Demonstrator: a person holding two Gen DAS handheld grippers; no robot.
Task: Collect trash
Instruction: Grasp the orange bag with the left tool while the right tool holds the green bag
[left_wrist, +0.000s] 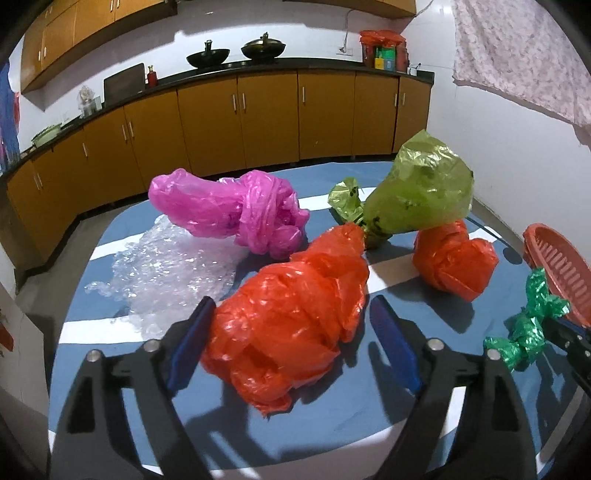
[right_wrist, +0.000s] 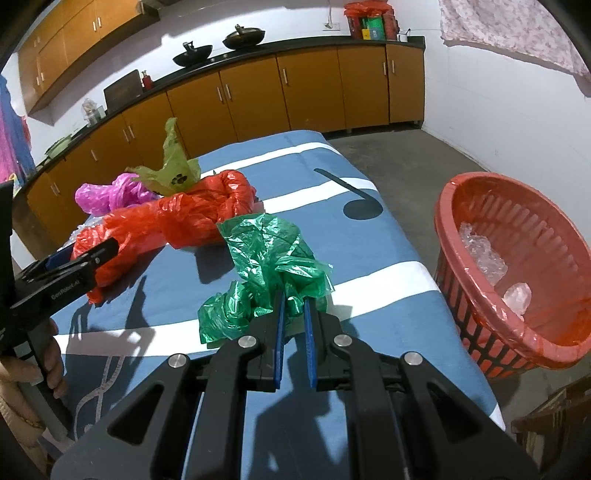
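- Blue striped cloth on the table (right_wrist: 369, 236) carries the bagged trash.
- Red basket (right_wrist: 517, 258) stands beside the table, clear plastic inside.
- Large orange bag (left_wrist: 291, 317) lies between the left gripper (left_wrist: 291, 339)'s spread fingers.
- Right gripper (right_wrist: 295, 306) is clamped on the green bag (right_wrist: 266, 258).

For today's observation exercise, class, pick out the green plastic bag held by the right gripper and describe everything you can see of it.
The green plastic bag is thin, shiny, see-through film, crumpled into a loose bunch with a knotted lump at its lower left. The right gripper is shut on its near end, the blue pads pinching a fold. It sits over the blue and white striped cloth, though contact is unclear. In the left wrist view it appears twisted, close to the red basket.
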